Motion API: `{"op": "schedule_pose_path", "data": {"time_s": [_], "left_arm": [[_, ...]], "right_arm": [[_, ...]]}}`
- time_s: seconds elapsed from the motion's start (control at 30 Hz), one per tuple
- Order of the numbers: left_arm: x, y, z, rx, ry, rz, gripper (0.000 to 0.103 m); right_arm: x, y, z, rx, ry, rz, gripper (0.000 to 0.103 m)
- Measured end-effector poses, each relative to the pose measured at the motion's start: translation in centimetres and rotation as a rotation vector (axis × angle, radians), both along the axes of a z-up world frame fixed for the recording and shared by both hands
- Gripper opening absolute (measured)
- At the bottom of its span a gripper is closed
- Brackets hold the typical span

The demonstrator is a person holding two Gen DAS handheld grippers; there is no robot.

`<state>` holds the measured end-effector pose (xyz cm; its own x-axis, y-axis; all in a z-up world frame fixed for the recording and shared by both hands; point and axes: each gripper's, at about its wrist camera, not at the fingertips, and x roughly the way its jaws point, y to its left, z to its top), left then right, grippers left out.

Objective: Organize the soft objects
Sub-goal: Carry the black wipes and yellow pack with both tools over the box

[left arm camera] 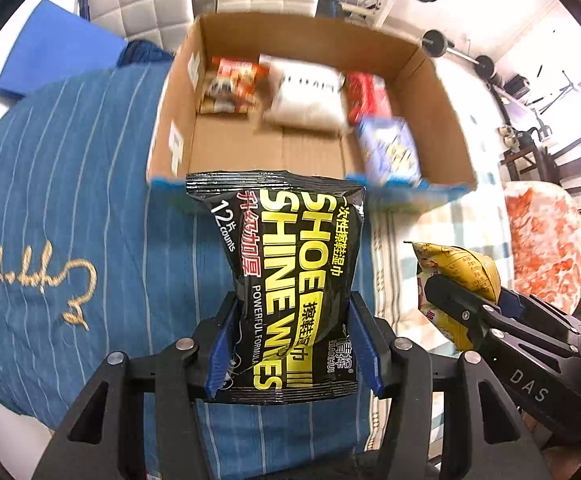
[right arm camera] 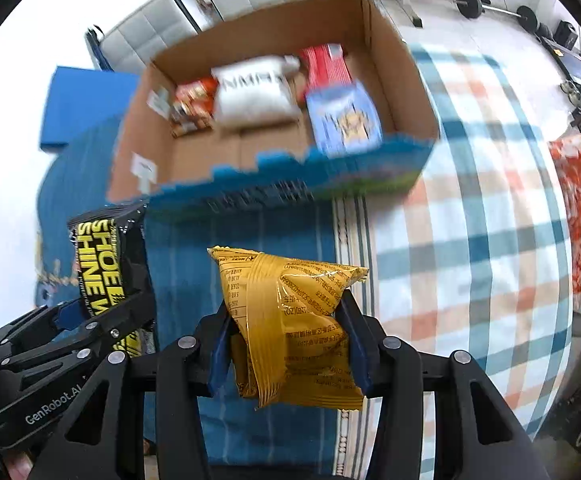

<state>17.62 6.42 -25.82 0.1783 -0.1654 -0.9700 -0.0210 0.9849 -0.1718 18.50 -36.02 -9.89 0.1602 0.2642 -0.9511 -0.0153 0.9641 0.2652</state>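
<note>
My left gripper (left arm camera: 292, 312) is shut on a black and yellow shoe-wipes pack (left arm camera: 290, 272) and holds it above the bed, just short of the cardboard box (left arm camera: 442, 120). My right gripper (right arm camera: 286, 312) is shut on a yellow snack bag (right arm camera: 290, 320), to the right of the left one. The box (right arm camera: 394, 76) lies open ahead and holds a white pillow pack (left arm camera: 310, 96), a red and orange packet (left arm camera: 230, 84), a red pack (left arm camera: 366, 96) and a blue pack (left arm camera: 390, 148). The wipes pack (right arm camera: 98, 256) and left gripper show at left in the right wrist view; the snack bag (left arm camera: 458, 268) shows at right in the left wrist view.
The bed has a blue striped cover (left arm camera: 70, 180) on the left and a plaid blanket (right arm camera: 490, 220) on the right. A blue pad (left arm camera: 54, 48) lies at the far left. An orange patterned cloth (left arm camera: 542, 240) is at right. Barbells (left arm camera: 458, 52) and chairs stand beyond.
</note>
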Motion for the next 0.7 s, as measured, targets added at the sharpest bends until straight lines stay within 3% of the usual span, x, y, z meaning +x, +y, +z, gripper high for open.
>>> {"op": "schedule_pose_path", "data": {"time_s": [0.17,0.33,0.57,0.7], "left_arm": [[3.0,1.0,2.1,-0.037,-0.015,0.001,0.050],[7.6,2.6,2.2,-0.079,0.003,0.010,0.050],[14.4,5.0,-1.0,-0.072,0.097,0.026,0.050],[17.5,5.9,-5.9,-0.098,0.239,0.022,0.050]], "right_arm": [[2.6,-0.7,4.6,0.040,-0.068,0.001,0.050],[7.1,0.3,5.4,0.041,-0.111,-0.004,0.050],[12.9,1.8,2.5,0.018,-0.083,-0.020,0.050],[15.0,2.9,-0.8,0.010,-0.024,-0.019,0.050]]}}
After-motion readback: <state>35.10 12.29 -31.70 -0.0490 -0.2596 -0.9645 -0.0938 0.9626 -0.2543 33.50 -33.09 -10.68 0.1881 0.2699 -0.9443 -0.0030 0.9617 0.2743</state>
